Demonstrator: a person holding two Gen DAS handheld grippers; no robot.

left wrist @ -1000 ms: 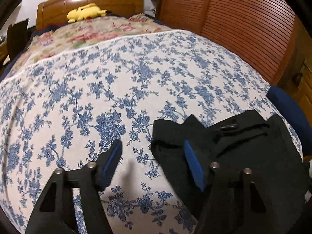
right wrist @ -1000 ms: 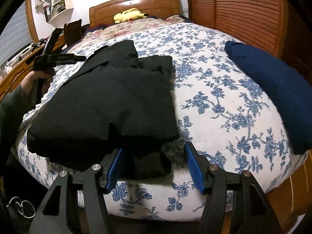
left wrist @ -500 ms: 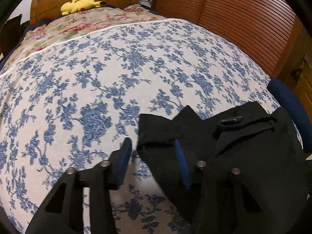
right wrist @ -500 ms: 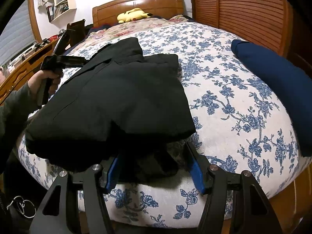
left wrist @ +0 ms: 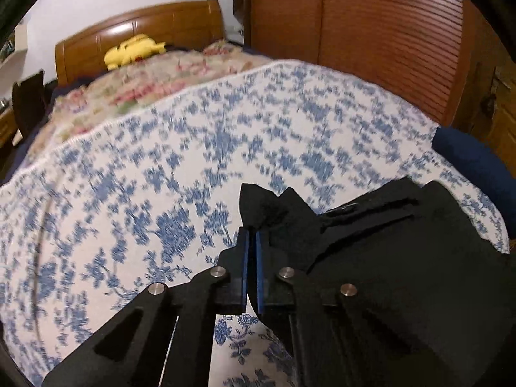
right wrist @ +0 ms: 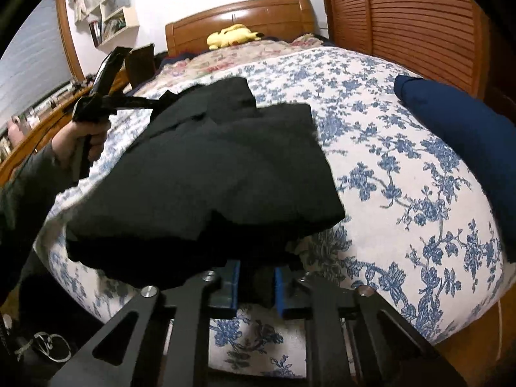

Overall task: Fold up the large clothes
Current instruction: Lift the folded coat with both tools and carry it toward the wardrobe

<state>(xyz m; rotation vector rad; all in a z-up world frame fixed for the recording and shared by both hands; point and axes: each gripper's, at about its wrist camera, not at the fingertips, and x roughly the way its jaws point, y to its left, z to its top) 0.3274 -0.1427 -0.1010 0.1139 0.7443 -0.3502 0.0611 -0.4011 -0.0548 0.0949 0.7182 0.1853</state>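
A black garment (right wrist: 225, 167) lies rumpled on the blue-flowered bed sheet (right wrist: 403, 177), near the bed's foot. My right gripper (right wrist: 257, 277) is at its near edge, jaws closing, with a bunch of black fabric squeezed between the blue pads (right wrist: 278, 285). In the left wrist view my left gripper (left wrist: 252, 235) is shut on a far corner of the garment (left wrist: 403, 258), and the pinched cloth sticks up beyond the tips. The right wrist view shows that left gripper (right wrist: 161, 101) at the garment's far left corner, held by a hand (right wrist: 87, 135).
A dark blue folded cloth (right wrist: 458, 135) lies at the bed's right edge. A yellow plush toy (right wrist: 230, 35) sits by the wooden headboard (right wrist: 242, 13). Slatted wooden doors (right wrist: 403, 16) stand right of the bed. A wooden desk (right wrist: 29, 122) runs along the left.
My left jaws closed on the garment's corner and rose a little with it. My right jaws closed on the bunched fabric at the near edge.
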